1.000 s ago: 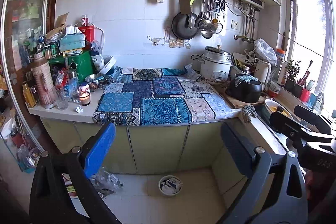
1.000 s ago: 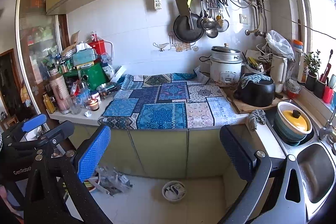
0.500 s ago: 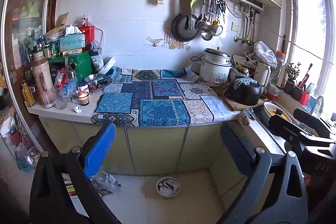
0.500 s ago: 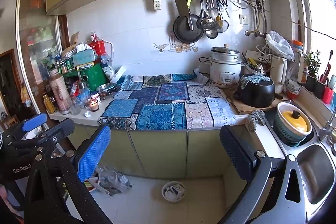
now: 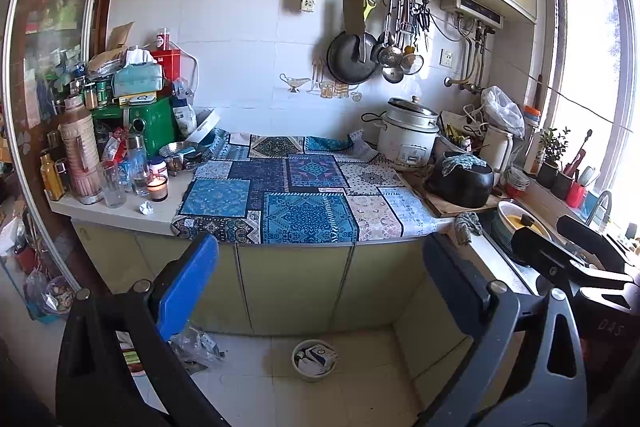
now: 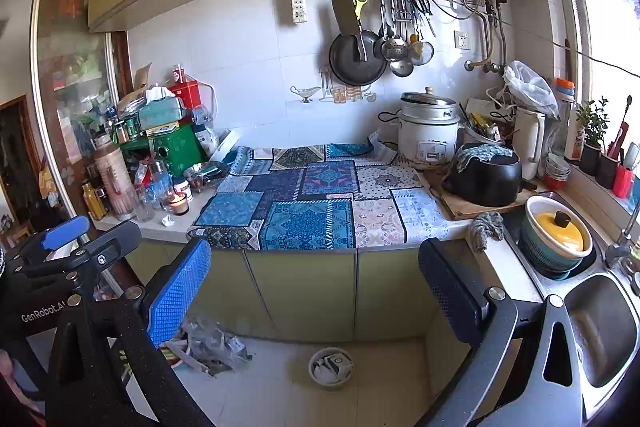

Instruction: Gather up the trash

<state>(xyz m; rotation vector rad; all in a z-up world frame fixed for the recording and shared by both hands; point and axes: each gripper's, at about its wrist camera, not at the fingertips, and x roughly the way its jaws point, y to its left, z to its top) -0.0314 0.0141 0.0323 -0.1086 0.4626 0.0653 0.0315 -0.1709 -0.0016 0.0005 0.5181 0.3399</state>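
Note:
A small crumpled white scrap (image 5: 147,207) (image 6: 168,221) lies on the counter's left end beside a lit candle (image 5: 157,187). Crumpled plastic wrappers (image 5: 196,345) (image 6: 212,345) litter the floor at the cabinet base. A round bowl holding paper scraps (image 5: 315,359) (image 6: 331,367) sits on the floor tiles. My left gripper (image 5: 320,287) is open and empty, held well back from the counter. My right gripper (image 6: 316,295) is also open and empty. Each gripper shows at the edge of the other's view, the left gripper (image 6: 76,239) and the right gripper (image 5: 568,247).
A patchwork cloth (image 5: 296,199) covers the counter. Bottles, jars and a green box (image 5: 152,127) crowd its left end. A rice cooker (image 5: 408,143) and black pot (image 5: 460,179) stand at the right. A sink (image 6: 600,323) with a lidded pot (image 6: 558,231) lies far right.
The left wrist view has drifted slightly, so the counter sits a touch further left. The right wrist view is nearly unchanged. Both grippers have stayed open.

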